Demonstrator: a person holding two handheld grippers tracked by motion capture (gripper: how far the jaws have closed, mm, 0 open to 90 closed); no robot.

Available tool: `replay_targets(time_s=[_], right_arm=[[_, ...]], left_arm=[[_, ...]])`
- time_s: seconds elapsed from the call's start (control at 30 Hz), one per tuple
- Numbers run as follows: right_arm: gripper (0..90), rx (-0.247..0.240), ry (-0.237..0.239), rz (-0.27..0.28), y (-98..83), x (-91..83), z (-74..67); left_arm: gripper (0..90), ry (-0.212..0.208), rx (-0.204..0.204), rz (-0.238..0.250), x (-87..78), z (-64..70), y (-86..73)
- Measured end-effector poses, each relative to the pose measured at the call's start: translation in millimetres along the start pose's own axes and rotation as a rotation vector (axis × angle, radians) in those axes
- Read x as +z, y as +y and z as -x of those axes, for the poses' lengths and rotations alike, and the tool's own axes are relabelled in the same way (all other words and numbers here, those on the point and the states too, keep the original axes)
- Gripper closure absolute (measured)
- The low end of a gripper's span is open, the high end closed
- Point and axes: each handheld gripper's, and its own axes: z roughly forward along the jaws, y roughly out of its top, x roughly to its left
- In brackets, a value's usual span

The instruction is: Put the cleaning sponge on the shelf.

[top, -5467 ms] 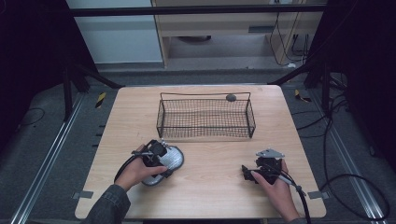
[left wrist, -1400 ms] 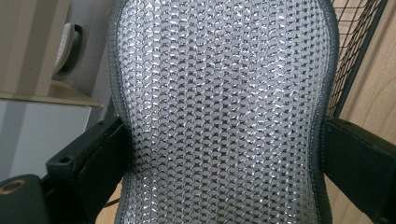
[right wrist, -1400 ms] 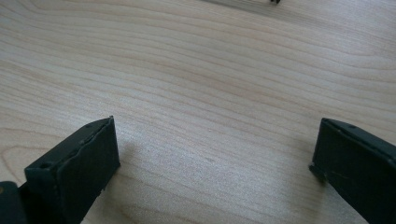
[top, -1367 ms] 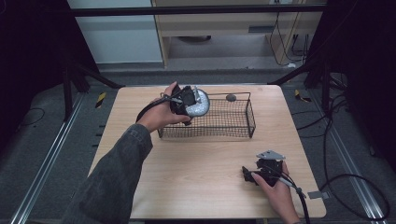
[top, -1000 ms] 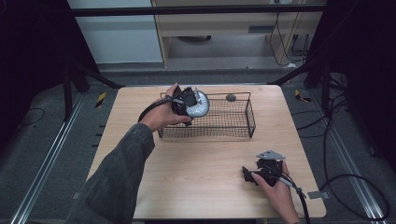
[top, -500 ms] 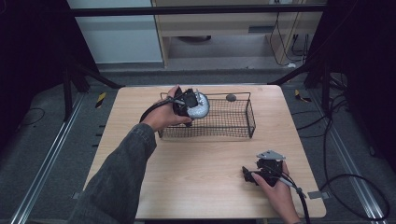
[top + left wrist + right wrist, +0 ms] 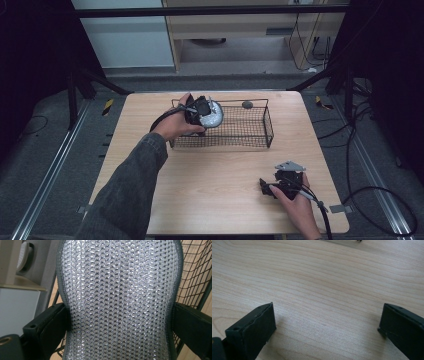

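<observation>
I hold a soft, light mesh pad (image 7: pixel 120 300) by its narrow waist, left fingers (image 7: pixel 53 327) clamping its edges over the basket (image 7: pixel 250 131); right fingers (image 7: pixel 254 327) wide, empty.

The left hand-held gripper (image 7: pixel 204 113) no longer sits at the near left of the worktop (image 7: pixel 220 200); it now hangs at the far side, over the left end of the wire basket (image 7: pixel 250 142). The silvery mesh pad (image 7: pixel 120 300) has travelled there with it, lifted off the wood. Its jaws have just been opening, the pad between them.
</observation>
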Motion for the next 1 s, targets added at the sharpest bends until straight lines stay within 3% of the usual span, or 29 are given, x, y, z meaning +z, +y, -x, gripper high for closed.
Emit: replay_targets(time_s=[0.3,0.53,1.0], right_arm=[[0.7,-0.001,0.0,0.0,0.0,0.0,0.1],[0.6,-0.001,0.001,0.0,-0.1,-0.1,0.2],[0.6,-0.005,0.006,0.001,-0.2,-0.1,0.7]], left_arm=[[2.3,-0.003,-0.005,0.0,0.4,-0.3,-1.6],[2.4,0.001,-0.03,0.029,-2.8,-4.8,0.8],[2.1,-0.03,-0.05,-0.002,6.6,-8.4,2.9]])
